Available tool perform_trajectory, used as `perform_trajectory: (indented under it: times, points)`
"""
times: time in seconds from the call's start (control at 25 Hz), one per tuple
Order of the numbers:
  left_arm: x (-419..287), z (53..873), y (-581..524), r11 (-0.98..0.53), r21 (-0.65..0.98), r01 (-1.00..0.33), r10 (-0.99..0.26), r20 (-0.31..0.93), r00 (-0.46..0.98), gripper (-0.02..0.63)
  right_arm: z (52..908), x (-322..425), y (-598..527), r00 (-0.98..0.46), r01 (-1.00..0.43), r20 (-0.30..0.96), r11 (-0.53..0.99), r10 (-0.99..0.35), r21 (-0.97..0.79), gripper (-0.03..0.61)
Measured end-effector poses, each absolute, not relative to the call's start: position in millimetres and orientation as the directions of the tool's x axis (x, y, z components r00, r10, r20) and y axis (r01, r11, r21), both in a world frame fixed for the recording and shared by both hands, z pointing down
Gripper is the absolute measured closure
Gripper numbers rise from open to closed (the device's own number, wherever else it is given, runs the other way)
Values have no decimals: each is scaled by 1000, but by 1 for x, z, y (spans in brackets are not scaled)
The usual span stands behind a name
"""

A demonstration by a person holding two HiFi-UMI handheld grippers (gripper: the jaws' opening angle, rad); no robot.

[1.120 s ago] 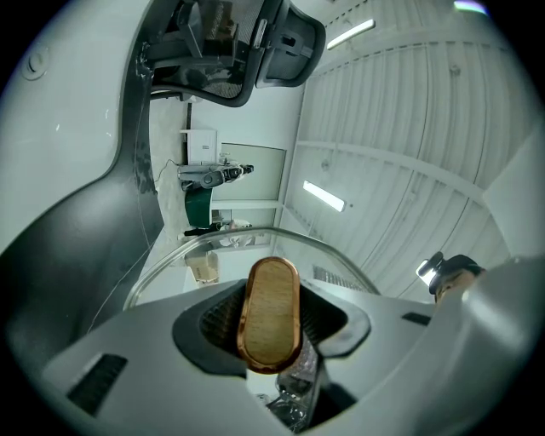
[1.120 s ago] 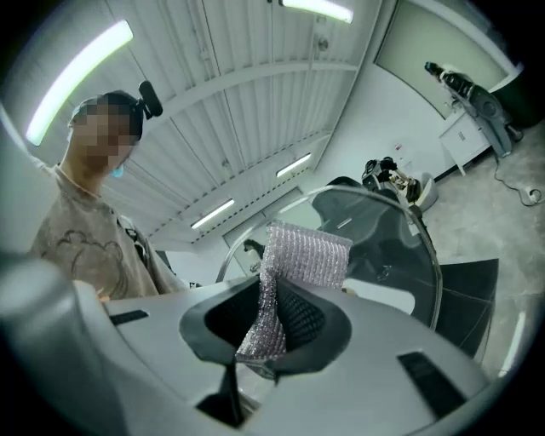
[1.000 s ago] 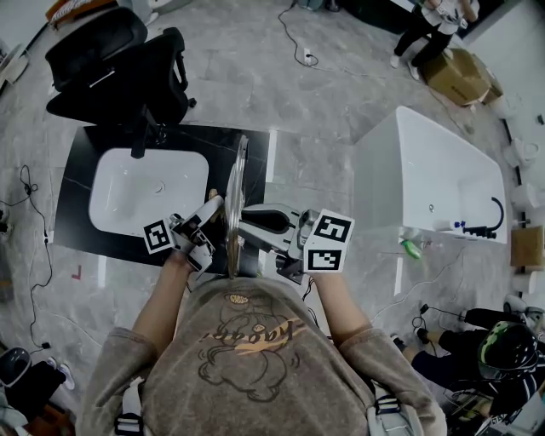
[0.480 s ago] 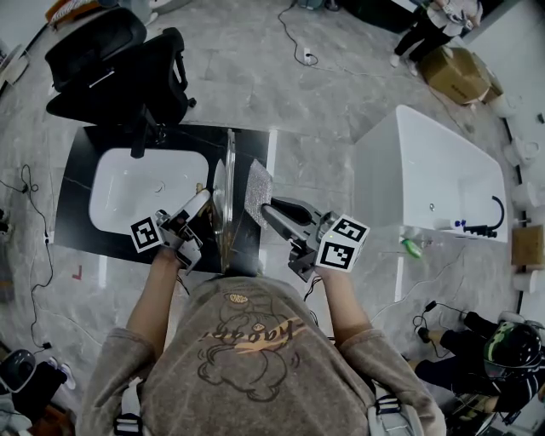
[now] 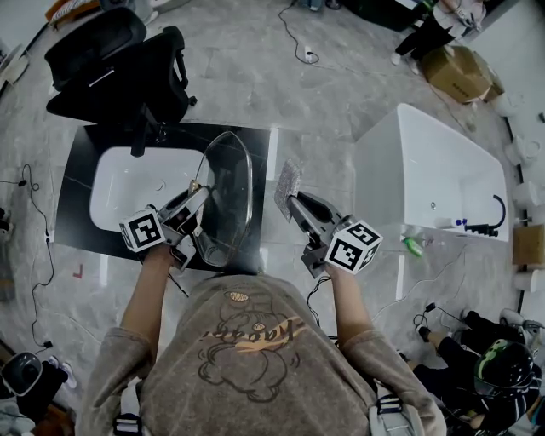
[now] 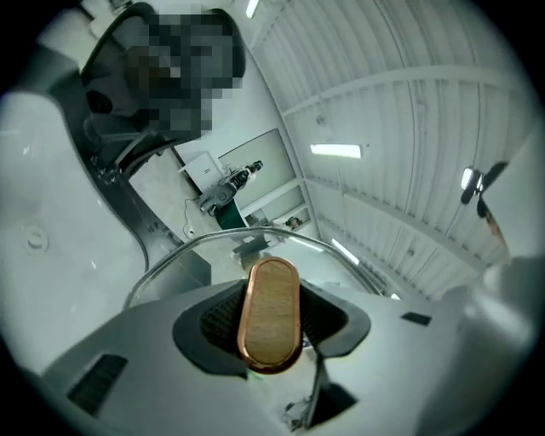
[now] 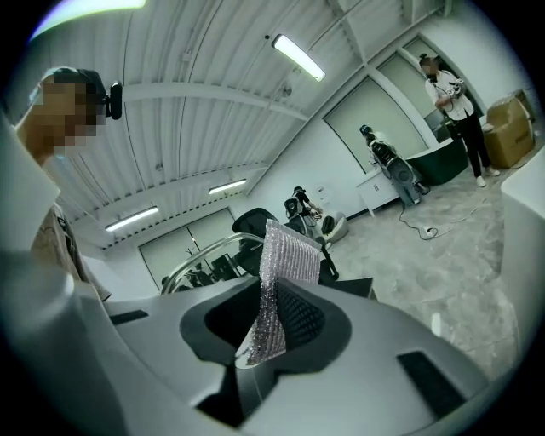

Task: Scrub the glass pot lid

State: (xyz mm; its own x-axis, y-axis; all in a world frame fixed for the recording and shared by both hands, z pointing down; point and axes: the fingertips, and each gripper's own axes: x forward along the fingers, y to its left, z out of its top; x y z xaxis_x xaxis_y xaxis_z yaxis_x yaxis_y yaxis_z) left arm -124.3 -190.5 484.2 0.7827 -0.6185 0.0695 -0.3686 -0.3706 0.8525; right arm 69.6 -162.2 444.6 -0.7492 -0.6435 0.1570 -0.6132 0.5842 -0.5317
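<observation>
My left gripper (image 5: 196, 197) is shut on the wooden, copper-rimmed handle (image 6: 271, 313) of the glass pot lid (image 5: 228, 192). The lid is held over the right side of the sink with its broad face turned up toward the head view. Its metal rim (image 6: 255, 239) arcs past the jaws in the left gripper view. My right gripper (image 5: 295, 201) is shut on a silvery scrub pad (image 5: 288, 177), which stands up between the jaws (image 7: 274, 285). The pad is apart from the lid, a little to its right. The lid's rim (image 7: 203, 255) shows to the left in the right gripper view.
A white sink basin (image 5: 140, 183) sits in a black counter (image 5: 89, 140) below the lid. A black office chair (image 5: 115, 64) stands behind it. A white bathtub (image 5: 438, 170) is on the right. Cables lie on the marble floor. A person (image 5: 430, 25) stands at the back right.
The lid has turned from edge-on to showing its broad face. My right gripper with the pad has drawn away from the lid to the right, and the left gripper has shifted left.
</observation>
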Motion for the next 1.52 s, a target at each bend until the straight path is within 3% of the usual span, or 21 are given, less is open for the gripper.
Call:
perform_trajectory:
  times: [0.2, 0.4, 1.04, 1.52]
  points:
    - [-114, 490, -193, -445, 619, -648, -618, 311, 722, 433, 457, 81, -163, -696, -670, 201, 522, -689, -528, 502]
    - [-106, 509, -196, -464, 397, -792, -610, 504, 611, 433, 466, 83, -163, -665, -714, 248, 504, -704, -486, 502]
    - [-58, 613, -189, -626, 179, -759, -427, 736, 526, 433, 469, 86, -140, -653, -729, 263, 494, -710, -475, 502]
    - [-44, 646, -187, -668, 131, -732, -381, 785, 488, 433, 479, 96, -123, -629, -742, 277, 454, -726, -494, 502]
